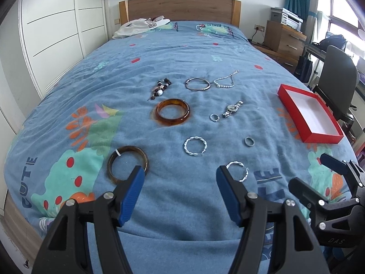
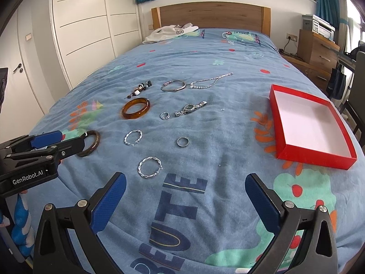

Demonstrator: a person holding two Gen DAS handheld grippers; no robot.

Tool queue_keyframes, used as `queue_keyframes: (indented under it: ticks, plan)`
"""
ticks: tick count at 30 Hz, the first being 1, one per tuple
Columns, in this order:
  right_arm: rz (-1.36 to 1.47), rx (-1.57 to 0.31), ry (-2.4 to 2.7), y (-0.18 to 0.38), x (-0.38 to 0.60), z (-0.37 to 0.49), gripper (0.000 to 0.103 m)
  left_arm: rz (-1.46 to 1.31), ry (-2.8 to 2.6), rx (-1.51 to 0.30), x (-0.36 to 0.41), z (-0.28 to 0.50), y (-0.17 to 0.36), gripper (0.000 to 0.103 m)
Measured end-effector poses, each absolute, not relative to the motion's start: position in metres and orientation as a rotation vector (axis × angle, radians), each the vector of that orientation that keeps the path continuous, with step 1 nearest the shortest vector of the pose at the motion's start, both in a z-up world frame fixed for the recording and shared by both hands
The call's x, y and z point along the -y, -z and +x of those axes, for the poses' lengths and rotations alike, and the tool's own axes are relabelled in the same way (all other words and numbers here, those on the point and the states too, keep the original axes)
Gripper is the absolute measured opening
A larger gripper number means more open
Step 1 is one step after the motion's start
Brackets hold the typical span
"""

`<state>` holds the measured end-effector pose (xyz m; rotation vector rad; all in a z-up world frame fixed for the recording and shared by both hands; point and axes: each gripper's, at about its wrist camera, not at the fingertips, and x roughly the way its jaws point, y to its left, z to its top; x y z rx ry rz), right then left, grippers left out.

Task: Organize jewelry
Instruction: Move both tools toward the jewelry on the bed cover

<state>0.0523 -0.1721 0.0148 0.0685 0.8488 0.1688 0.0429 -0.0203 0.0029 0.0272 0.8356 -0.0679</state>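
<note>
Both grippers hover over the bed (image 2: 205,52) w/ blue printed cover, jaws wide, nothing held. Left gripper (image 1: 180,194) sits near the dark bangle (image 1: 127,167) & a twisted silver hoop (image 1: 238,170). Right gripper (image 2: 186,202) is just short of that hoop. Amber bangle (image 2: 136,108), watch (image 2: 190,109), rings, bead strand & chain lie spread mid-bed. Red box (image 2: 308,125), white inside, lies to the right, apart from the jewelry.

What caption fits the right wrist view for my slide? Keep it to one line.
Open right tongs hover over a blue bedspread strewn with bangles, rings and a watch, beside an empty red box.
</note>
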Motion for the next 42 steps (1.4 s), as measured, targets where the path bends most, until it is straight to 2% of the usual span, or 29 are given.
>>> queue_keyframes:
  ticks: [19,35,42]
  plan:
    - [0.079,-0.869,-0.206,-0.004,0.172,0.071,0.096,0.034,0.076,-0.855,0.027,0.059,0.006,0.064]
    - [0.093,-0.911,-0.301,0.011,0.156,0.082,0.076,0.029,0.06,-0.913,0.015,0.07,0.027,0.064]
    - [0.096,-0.93,-0.331,0.017,0.149,0.087,0.073,0.027,0.052,-0.939,0.012,0.075,0.036,0.064]
